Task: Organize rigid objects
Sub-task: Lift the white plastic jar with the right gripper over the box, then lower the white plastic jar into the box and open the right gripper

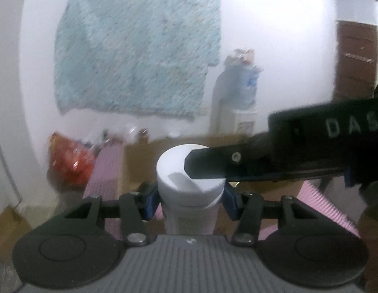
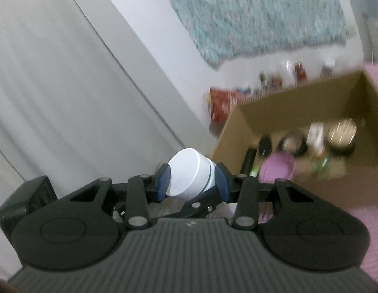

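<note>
**Both claws clamped on one white bottle beside the box**

The task's thing was a white plastic bottle (image 1: 191,190) with a broad, flat-topped white cap and a paler body carrying faint print below it. In the left wrist view it stood roughly upright, its long axis running top to bottom, the cap towards the wall. The left claw (image 1: 191,201) pinched its neck just under the cap between blue pads (image 1: 151,201). The right claw (image 2: 192,180) gripped the cap of the same bottle, blue pads (image 2: 164,182) pressing on both sides; in that view the cap tilted up and to the left. The bottle was held clear of the pink ribbed mat (image 1: 103,171), just beside an open brown cardboard box (image 2: 240,127) containing blurred jars and tubes.
</note>
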`<state>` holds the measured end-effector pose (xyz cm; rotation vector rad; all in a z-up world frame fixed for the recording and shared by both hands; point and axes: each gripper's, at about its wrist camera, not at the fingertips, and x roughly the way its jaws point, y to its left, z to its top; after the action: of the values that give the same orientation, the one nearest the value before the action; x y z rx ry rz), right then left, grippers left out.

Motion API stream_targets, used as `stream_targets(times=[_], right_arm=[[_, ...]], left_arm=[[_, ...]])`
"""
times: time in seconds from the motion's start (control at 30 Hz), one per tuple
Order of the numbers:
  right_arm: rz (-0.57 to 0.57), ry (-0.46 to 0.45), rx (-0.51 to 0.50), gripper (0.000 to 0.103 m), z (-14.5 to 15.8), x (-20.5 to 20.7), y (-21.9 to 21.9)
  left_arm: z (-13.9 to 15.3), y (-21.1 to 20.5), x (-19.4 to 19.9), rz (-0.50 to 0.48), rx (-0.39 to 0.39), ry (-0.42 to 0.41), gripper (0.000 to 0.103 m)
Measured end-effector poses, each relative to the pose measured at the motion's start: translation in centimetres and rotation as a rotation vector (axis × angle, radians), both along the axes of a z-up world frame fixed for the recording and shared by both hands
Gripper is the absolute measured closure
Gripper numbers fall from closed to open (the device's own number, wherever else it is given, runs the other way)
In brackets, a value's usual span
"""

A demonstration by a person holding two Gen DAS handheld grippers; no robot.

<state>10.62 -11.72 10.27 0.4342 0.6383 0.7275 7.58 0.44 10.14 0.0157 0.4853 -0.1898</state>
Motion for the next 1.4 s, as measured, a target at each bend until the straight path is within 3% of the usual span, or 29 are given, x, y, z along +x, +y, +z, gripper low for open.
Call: stream_targets(times=[0.17,0.37,0.53,0.77,1.0,1.23,1.4], right_arm=[[-0.082,-0.100,0.000,0.062,3.4,1.4,-3.6],[-0.190,-0.132,-0.024,0.061,4.7,4.4,-8.0],[-0.249,-0.086,-0.031,0.061,2.5,7.2,-11.4],[-0.252,0.048,-0.013,0.061,-3.4,10.2,-13.9],[-0.248,0.127,-0.013,0.061,-7.2,11.0,-13.7],[-0.244,0.167,-0.032,0.058,-9.0,11.2,-13.1],[-0.247,0.179,-0.031,0.055,-9.1,11.1,-13.1]], left_arm=[[2.9,-3.2,3.4,-0.082,-0.011,-0.063,0.049],[3.1,-6.6,8.6,-0.178,-0.050,-0.041,0.049],[0.7,-8.7,11.9,-0.229,-0.066,0.036,0.049],[-4.0,-9.4,14.9,-0.236,-0.055,0.164,0.049],[-6.6,-9.1,16.5,-0.255,-0.056,0.249,0.049],[-7.6,-9.3,16.6,-0.269,-0.046,0.301,0.049],[-7.4,-9.6,16.0,-0.282,-0.021,0.296,0.034]])
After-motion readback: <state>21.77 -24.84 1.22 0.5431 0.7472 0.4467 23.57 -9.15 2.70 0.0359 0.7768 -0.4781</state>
